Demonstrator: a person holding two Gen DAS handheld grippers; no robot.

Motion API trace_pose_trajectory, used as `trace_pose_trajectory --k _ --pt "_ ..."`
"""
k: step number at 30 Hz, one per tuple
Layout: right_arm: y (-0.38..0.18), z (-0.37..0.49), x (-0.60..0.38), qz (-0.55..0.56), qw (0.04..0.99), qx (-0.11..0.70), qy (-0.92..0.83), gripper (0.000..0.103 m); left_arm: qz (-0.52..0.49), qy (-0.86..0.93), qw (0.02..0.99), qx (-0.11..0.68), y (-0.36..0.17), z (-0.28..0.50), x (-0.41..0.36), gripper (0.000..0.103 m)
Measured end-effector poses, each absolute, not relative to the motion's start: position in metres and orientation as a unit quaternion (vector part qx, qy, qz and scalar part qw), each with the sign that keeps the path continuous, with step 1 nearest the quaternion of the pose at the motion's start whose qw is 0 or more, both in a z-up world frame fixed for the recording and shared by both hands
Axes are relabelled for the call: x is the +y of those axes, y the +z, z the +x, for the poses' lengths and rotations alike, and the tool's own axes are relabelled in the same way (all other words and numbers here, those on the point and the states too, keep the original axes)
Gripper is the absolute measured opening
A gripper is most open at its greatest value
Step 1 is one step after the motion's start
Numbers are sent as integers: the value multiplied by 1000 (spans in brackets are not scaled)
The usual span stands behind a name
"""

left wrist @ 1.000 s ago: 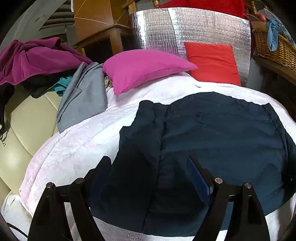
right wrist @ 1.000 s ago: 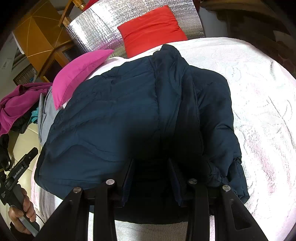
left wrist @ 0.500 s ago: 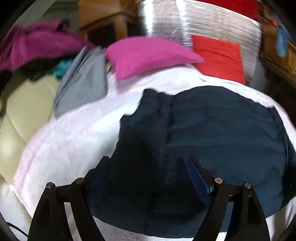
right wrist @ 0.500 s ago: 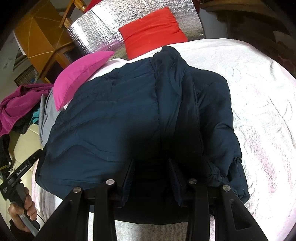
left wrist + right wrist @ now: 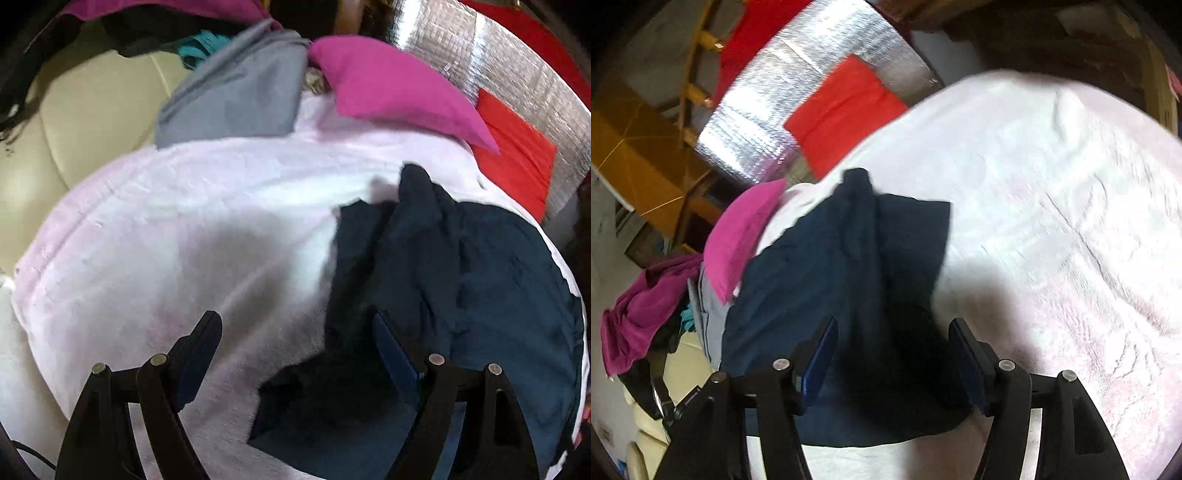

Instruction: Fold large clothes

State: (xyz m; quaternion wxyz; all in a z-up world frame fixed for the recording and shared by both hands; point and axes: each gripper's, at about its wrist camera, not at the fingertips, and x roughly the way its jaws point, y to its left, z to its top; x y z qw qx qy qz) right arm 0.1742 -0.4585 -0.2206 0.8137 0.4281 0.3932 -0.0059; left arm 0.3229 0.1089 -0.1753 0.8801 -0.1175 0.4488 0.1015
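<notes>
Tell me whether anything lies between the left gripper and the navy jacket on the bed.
Nothing visible does. The left gripper hangs with its jaws open over the pale bedspread, at the left edge of the navy jacket. The pink pillow and grey garment lie farther back, out of the path.

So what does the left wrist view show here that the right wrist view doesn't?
Only the left wrist view: the left gripper, open, over the white blanket, and the beige cushioned seat in full. Only the right wrist view: the right gripper, open above the jacket, wooden furniture, and the blanket's bare right half. Both share: the navy jacket, pink pillow, red pillow, silver foil panel, grey garment and magenta garment.
</notes>
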Motion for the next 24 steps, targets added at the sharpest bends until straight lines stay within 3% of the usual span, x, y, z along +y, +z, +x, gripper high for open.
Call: trace_pose_trajectory --k 2,5,6,15,24 --pt "-228 178 -449 423 810 407 -6 66 -94 98 877 460 -181 326 98 84" --pt "-218 183 -434 373 833 408 -26 49 -62 107 881 457 -181 326 89 84" --pt "-213 183 -434 372 837 401 -24 49 -60 107 882 455 -180 326 89 84" --pt "-218 188 -434 356 826 435 -47 53 -65 113 879 459 -179 328 95 87" --pt "-157 172 -408 283 886 362 -63 57 -9 109 925 364 -141 299 69 87"
